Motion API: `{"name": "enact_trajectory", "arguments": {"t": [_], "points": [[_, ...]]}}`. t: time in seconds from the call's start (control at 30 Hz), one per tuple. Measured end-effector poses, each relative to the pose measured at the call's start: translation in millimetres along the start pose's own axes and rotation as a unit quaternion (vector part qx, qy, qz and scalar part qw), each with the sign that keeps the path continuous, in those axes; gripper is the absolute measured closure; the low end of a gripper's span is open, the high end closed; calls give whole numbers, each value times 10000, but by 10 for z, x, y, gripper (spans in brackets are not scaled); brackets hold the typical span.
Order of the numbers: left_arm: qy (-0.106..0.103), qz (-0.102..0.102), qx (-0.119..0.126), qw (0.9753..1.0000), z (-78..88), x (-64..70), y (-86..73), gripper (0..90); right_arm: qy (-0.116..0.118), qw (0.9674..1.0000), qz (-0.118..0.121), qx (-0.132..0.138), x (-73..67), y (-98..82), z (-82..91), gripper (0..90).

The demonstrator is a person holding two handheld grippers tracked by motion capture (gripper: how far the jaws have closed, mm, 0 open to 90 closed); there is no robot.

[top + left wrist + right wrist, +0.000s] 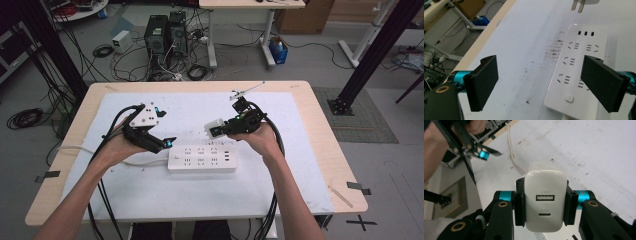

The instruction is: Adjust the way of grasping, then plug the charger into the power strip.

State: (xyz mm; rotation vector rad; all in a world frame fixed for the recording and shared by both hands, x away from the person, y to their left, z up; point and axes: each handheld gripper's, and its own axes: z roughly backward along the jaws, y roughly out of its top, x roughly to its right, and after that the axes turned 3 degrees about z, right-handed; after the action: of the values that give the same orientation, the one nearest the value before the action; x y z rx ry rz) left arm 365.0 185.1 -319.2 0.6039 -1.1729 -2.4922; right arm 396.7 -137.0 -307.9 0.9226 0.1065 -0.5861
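A white power strip (202,158) lies flat on the white mat (280,165) covering the tabletop, a little nearer the person's edge than the far edge and roughly midway between the side edges, its cord (75,148) trailing off toward the left edge. In the high view the left gripper (167,142) hovers just left of the strip's left end, and the right gripper (214,130) hangs above the strip's far right part, each held in a hand. The left gripper view shows its jaws spread wide with nothing between them, the strip's sockets and three small slots visible through the gap, and two metal prongs (577,5) hanging above the strip's far end. The right gripper view shows what the high view leaves small: its jaws are clamped on the sides of a white charger (544,200), whose face carries two ports, one above the other, with the other gripper off to the upper left.
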Motion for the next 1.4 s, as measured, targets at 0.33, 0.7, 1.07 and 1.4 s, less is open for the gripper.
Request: {"name": "enact_trajectory", "arguments": {"t": [0.33, 0.7, 1.07, 1.4], "points": [[-543, 289, -738, 9954, 126, -306, -95, 148, -551, 9952, 627, -509, -121, 100, 49, 621], [-754, 524, -1197, 9886, 201, -469, -198, 148, -984, 9802, 1398, -1004, -275, 174, 37, 621], [-880, 636, -1781, 9780, 171, -534, -351, 148, -1365, 9556, 1891, -1802, -276, 126, -76, 620], [-1019, 597, -2034, 9719, 99, -585, -404, 148, -1379, 9372, 2249, -2282, -234, 163, -201, 619]]}}
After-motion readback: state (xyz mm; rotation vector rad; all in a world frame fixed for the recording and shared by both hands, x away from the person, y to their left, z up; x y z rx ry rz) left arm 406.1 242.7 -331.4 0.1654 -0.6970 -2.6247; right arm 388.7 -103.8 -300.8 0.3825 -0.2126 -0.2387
